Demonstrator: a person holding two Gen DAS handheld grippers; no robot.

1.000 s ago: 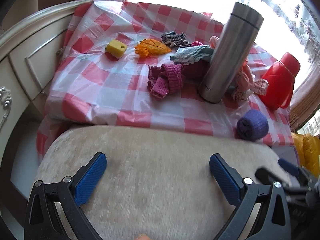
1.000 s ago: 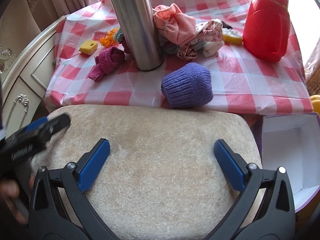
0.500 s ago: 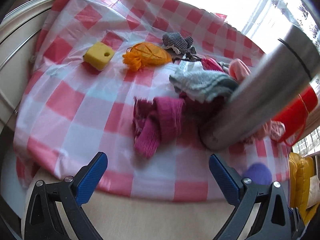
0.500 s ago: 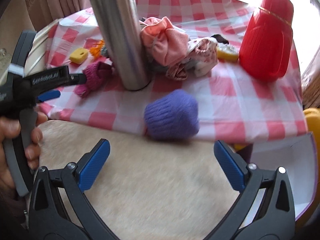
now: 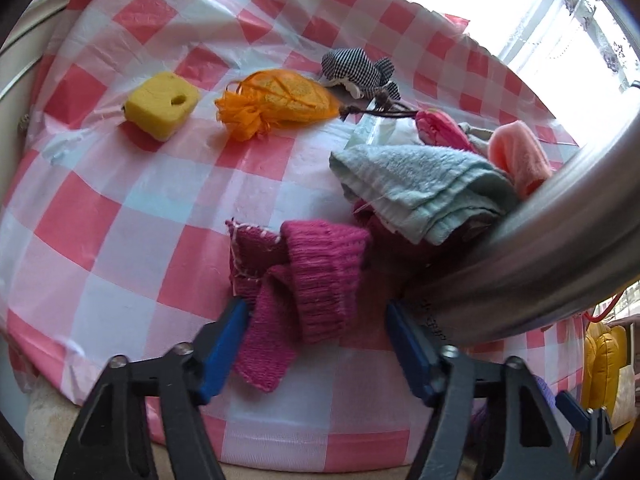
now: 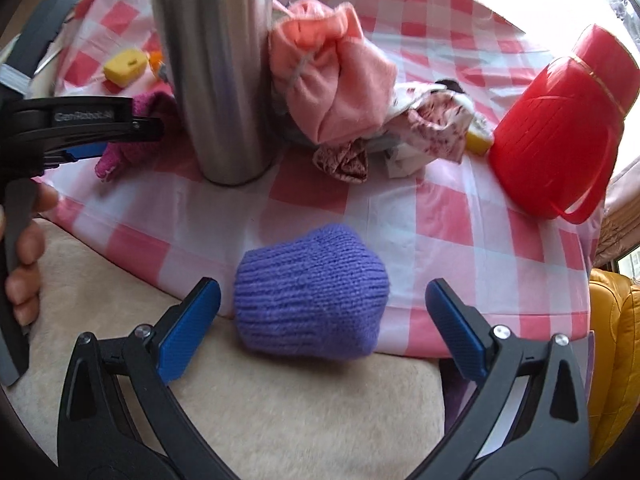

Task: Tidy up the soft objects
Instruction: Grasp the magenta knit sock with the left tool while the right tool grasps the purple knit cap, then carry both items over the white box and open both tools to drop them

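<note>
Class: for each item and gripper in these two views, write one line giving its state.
left gripper: open, straddling the magenta knit.
right gripper: open, around the purple knit roll.
magenta knit: crumpled.
purple knit roll: rolled up.
steel flask: upright.
blue towel: folded.
red jug: tilted.

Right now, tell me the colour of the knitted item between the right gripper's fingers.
Purple knitted item, clearest in the right wrist view.
</note>
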